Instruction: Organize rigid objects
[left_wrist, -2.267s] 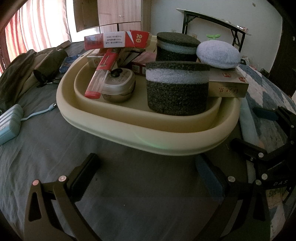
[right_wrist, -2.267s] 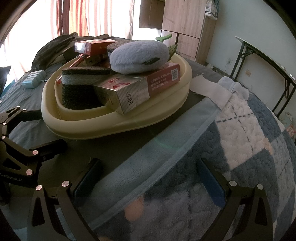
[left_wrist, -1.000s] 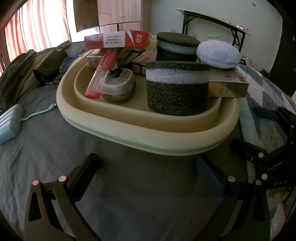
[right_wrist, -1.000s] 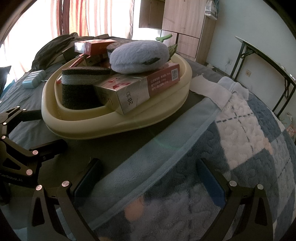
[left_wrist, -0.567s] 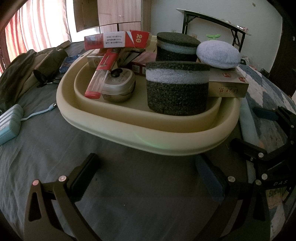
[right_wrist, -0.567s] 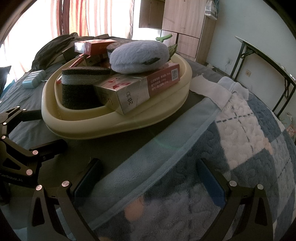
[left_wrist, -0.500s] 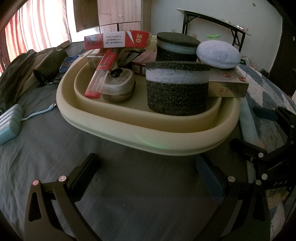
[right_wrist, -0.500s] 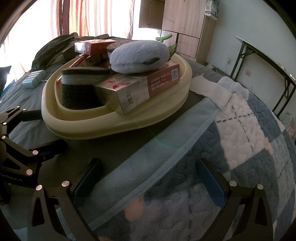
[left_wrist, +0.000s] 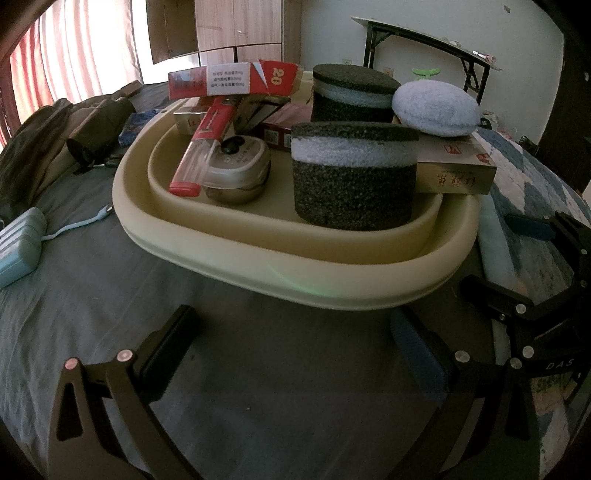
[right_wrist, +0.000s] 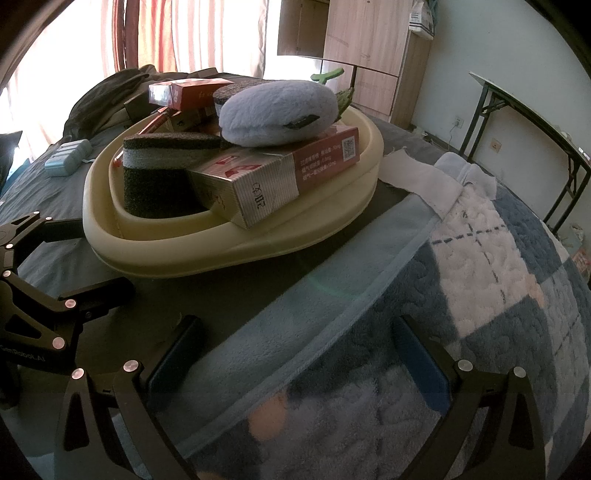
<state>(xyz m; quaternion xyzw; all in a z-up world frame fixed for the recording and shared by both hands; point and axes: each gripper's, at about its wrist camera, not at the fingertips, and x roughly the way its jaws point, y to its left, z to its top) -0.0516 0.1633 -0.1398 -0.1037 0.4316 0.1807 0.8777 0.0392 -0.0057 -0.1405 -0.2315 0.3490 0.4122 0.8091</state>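
A cream oval tray (left_wrist: 332, 280) sits on the bed, also in the right wrist view (right_wrist: 229, 251). It holds two dark foam cylinders (left_wrist: 351, 173), a round tin (left_wrist: 236, 170), a red and clear tube (left_wrist: 199, 151), red cartons (left_wrist: 229, 79) (right_wrist: 295, 166) and a pale blue plush pad (right_wrist: 277, 110). My left gripper (left_wrist: 291, 347) is open and empty, just short of the tray's near rim. My right gripper (right_wrist: 299, 354) is open and empty over the blanket, right of the tray.
A grey sheet (left_wrist: 92, 295) covers the bed, with a blue checked blanket (right_wrist: 498, 277) on the right. A pale blue power bank (left_wrist: 18, 247) with a cable lies left. Dark clothing (left_wrist: 55, 136) is heaped at the far left. A folding table (left_wrist: 424, 40) stands by the wall.
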